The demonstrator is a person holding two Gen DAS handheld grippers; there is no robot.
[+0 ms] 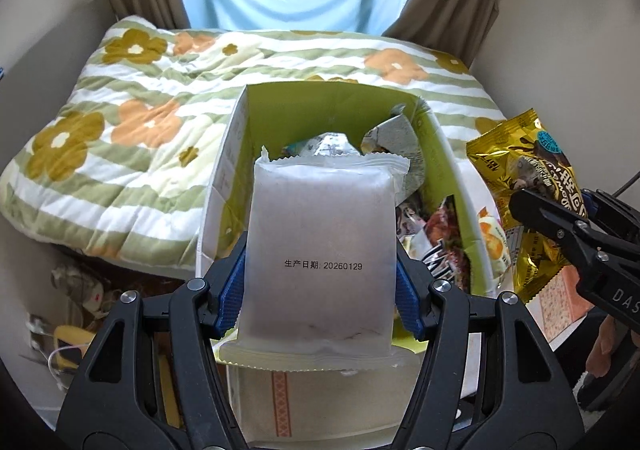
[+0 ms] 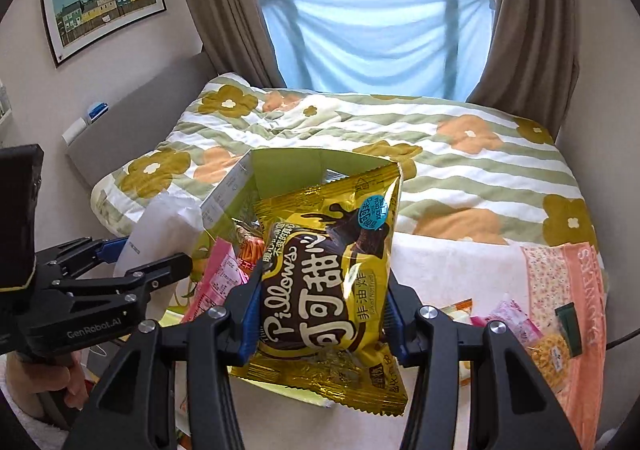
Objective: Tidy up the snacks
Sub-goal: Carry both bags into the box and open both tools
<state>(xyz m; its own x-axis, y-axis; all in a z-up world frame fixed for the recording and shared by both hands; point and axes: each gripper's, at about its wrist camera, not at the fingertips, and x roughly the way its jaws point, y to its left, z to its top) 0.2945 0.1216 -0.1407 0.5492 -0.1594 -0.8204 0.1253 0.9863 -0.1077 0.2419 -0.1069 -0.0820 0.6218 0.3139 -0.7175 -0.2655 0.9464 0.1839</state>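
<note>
My left gripper (image 1: 320,274) is shut on a frosted white snack packet (image 1: 320,250) with a printed date, held upright over the near edge of an open green-lined cardboard box (image 1: 344,106). The box holds several snack packs. My right gripper (image 2: 322,310) is shut on a gold "Pillows" cocoa snack bag (image 2: 328,282), held just right of the box (image 2: 288,166). That bag also shows in the left wrist view (image 1: 516,178), with the right gripper (image 1: 568,226) beside it. The left gripper (image 2: 132,262) and its white packet (image 2: 160,234) show at left in the right wrist view.
A flowered green-striped quilt (image 1: 132,122) covers the bed behind the box. Loose snack packets (image 2: 532,334) lie on a white and pink towel (image 2: 576,290) at right. Curtains and a blue cloth (image 2: 376,42) hang at the window.
</note>
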